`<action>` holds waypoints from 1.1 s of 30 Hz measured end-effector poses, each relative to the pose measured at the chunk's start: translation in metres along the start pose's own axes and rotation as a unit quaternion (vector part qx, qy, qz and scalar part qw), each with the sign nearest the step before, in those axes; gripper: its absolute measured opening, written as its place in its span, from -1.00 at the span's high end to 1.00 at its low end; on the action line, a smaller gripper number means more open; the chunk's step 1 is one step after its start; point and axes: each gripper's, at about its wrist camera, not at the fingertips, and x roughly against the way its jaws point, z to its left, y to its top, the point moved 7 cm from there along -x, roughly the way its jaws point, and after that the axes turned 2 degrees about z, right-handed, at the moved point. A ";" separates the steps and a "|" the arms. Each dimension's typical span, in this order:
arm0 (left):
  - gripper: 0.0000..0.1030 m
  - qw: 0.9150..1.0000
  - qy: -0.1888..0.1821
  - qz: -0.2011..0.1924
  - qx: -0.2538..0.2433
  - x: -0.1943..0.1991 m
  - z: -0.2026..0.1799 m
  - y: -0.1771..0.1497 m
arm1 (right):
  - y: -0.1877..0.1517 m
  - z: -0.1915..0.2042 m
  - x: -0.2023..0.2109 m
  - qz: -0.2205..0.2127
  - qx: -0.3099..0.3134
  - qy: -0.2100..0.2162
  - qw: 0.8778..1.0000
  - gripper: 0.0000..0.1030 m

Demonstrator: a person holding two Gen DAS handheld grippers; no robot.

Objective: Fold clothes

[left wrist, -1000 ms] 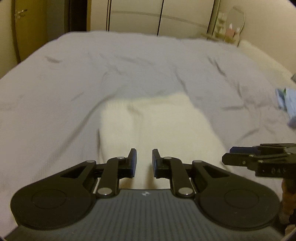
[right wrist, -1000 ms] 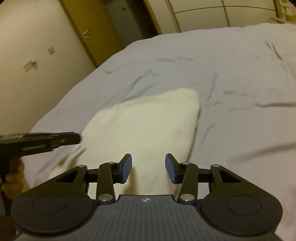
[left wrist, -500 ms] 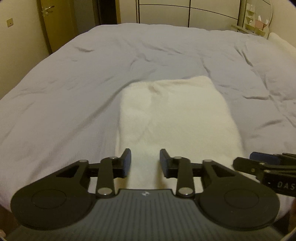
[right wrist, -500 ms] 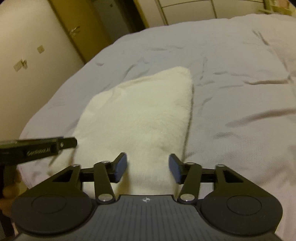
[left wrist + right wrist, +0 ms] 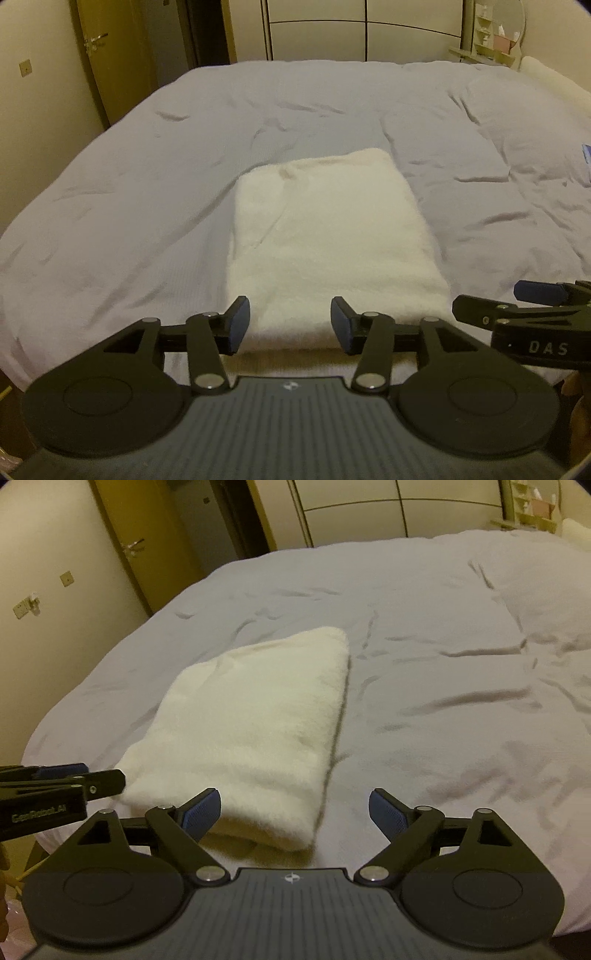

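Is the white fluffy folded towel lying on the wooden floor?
No, the white fluffy folded towel lies on the grey bed sheet.

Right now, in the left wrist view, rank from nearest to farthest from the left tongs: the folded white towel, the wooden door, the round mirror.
1. Folded white towel, on the bed just ahead of the opening left tongs.
2. Wooden door, far left.
3. Round mirror, far right corner; its order against the door is too close to call.

You are working in dim, warm yellowish room light; soft shadows sit in the creases of the bed point(image 5: 155, 192); fisheye bending curves both views' edges, corners go dark; slightly soft, grainy.
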 end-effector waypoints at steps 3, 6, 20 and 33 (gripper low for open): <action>-0.07 1.000 0.004 -0.003 -0.003 0.006 -0.001 -0.005 | -0.007 0.000 0.003 0.008 -0.002 -0.013 1.000 -0.74; -0.26 1.000 0.006 -0.005 -0.005 0.011 -0.002 -0.010 | -0.014 0.001 0.009 0.012 -0.004 -0.018 1.000 -0.74; -0.60 1.000 0.012 0.008 -0.011 0.015 -0.001 -0.039 | -0.044 0.009 0.023 0.026 0.011 -0.035 0.999 -0.76; -0.68 1.000 0.018 0.017 -0.008 0.013 0.006 -0.048 | -0.049 0.014 0.022 0.028 0.031 -0.043 0.998 -0.97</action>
